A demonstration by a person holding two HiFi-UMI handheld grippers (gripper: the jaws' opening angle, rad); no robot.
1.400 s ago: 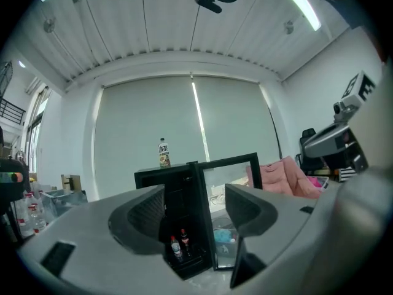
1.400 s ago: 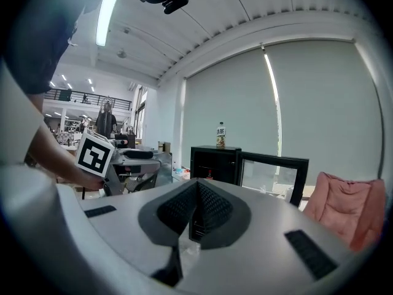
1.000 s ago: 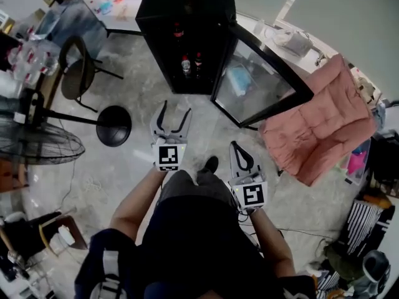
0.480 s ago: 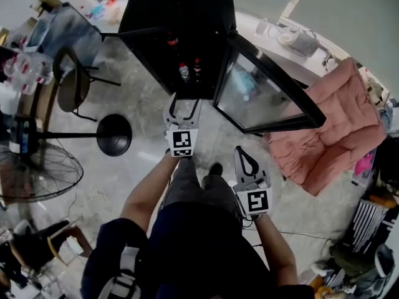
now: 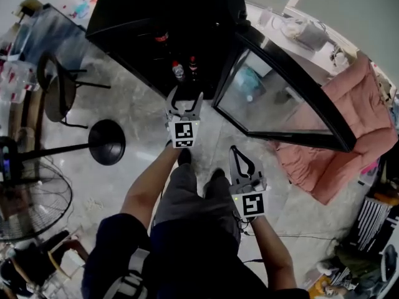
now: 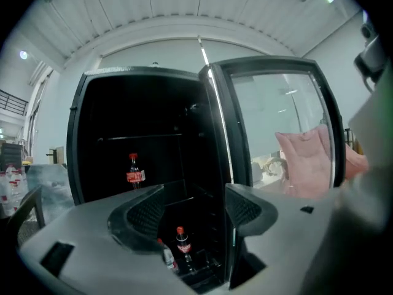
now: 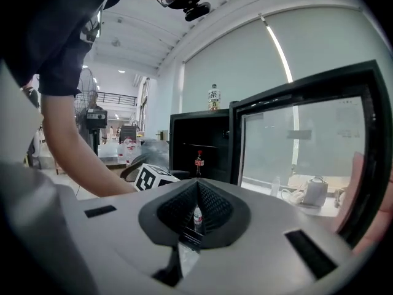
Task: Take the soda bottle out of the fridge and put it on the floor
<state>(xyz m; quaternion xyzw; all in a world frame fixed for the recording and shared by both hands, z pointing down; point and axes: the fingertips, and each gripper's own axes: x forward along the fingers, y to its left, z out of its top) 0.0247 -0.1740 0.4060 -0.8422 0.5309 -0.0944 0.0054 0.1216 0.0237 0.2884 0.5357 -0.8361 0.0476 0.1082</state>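
At the open fridge [image 5: 134,27]: left gripper [image 5: 185,94] gapes wide, empty; right gripper [image 5: 234,151] pinched together, empty.
Risk: spread jaws may topple the clear bottle [image 6: 166,255] touching the soda bottle [image 6: 182,243].

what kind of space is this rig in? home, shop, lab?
Probably a warehouse-style hall or workshop, not a home: a high ribbed ceiling, a bare polished floor, and a glass-door fridge standing loose among a pedestal fan and a chair.

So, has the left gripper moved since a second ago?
Yes. The left gripper has gone forward, toward the open fridge; its tips now reach the fridge's front edge, jaws apart.
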